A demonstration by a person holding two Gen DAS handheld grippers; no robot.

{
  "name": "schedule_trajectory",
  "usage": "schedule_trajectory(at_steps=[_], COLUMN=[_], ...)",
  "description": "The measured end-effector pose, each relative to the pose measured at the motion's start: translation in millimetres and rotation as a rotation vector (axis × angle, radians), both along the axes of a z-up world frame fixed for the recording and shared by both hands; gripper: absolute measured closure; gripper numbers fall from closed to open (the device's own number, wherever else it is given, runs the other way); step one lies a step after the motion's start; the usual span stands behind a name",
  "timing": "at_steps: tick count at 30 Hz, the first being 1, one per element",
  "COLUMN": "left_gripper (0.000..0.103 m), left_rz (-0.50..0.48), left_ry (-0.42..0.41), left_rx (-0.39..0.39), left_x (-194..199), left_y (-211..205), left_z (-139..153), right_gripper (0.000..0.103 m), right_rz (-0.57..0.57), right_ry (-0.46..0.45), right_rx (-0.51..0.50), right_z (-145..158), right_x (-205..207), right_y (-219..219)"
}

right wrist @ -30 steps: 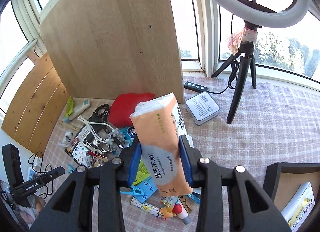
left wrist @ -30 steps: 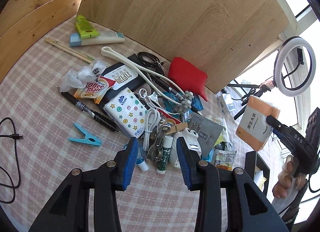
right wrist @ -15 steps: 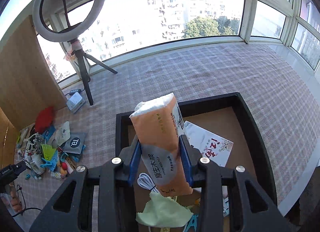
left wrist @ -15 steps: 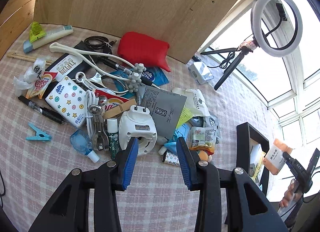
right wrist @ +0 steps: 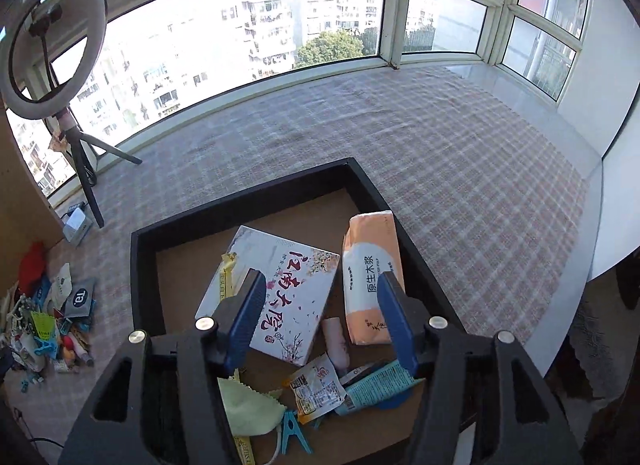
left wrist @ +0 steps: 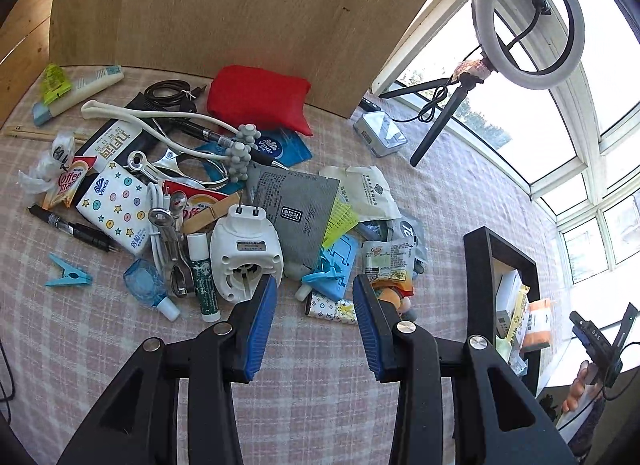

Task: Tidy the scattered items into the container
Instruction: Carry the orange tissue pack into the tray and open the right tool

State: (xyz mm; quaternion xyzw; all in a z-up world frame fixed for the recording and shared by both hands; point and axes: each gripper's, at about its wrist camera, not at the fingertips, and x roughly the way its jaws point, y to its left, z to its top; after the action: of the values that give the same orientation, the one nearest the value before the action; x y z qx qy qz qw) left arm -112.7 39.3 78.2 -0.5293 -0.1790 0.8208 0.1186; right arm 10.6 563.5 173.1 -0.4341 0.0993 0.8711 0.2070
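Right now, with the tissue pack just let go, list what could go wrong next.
1. The right gripper is opening above the tray; dipping could catch the orange tissue pack beside its finger.
2. The left gripper hovers, open, over the pile; closing beside the white charger could snag the white cable.

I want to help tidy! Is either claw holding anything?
No. The right claw is opening above the orange tissue pack in the box; the left claw is empty.

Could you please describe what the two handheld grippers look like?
The left gripper and the right gripper look alike: black plastic linkage arms with silver round rivets, and two fingers faced with ribbed blue pads. No cables or markings show on them.
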Motion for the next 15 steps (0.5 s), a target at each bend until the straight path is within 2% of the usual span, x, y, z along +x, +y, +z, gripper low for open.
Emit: schedule_trajectory(at_steps=[3,9,15], left_gripper=[0.066,0.067,0.067], left_rz=[0.028,0.075,0.058], left_ry=[-0.004,-0.022,-0.010], left_rx=[-0.005,0.001,-0.004], left_x=[6,15,11], left_y=[-13,-35,-28], left_z=[-2,-10,-5], right_gripper=[0.046,0.046,0.046], right_rz=[0.070,0.236,0.422], right_ry=[0.013,0.014,-0.022], right_rx=[-0.002,-0.068,-0.159], right_z=[5,2,-16], right_x=[-7,-23,-46], right_y=[-21,-76,-147])
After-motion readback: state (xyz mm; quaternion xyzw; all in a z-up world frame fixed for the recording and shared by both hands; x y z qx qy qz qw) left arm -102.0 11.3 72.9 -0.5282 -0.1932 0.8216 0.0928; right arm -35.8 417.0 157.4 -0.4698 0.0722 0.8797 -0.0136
